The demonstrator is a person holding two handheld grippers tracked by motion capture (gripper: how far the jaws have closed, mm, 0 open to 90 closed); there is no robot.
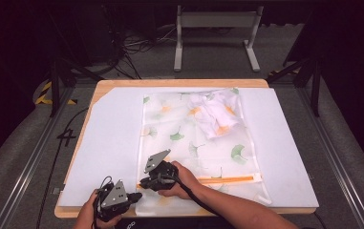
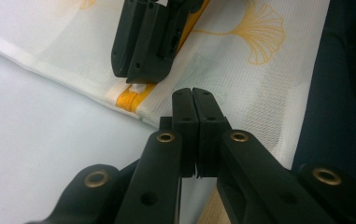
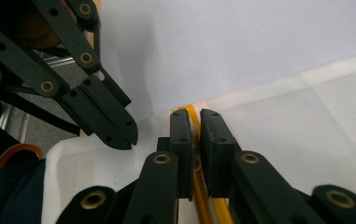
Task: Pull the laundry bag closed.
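While your left tool (image 1: 134,195) pinches the limp mesh laundry bag (image 1: 196,143) at the bench's near edge, your right tool (image 1: 144,182) grips its orange zipper (image 1: 227,179) pull.

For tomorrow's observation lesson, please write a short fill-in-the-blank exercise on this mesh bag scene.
1. The zipper of the white mesh laundry bag with leaf prints is coloured ____.
2. The crumpled white cloth lies ____ the bag.
3. The bag rests on a white ____ that covers the wooden table.
4. The left tool has its jaws ____.

Missing words: orange; inside; sheet; shut
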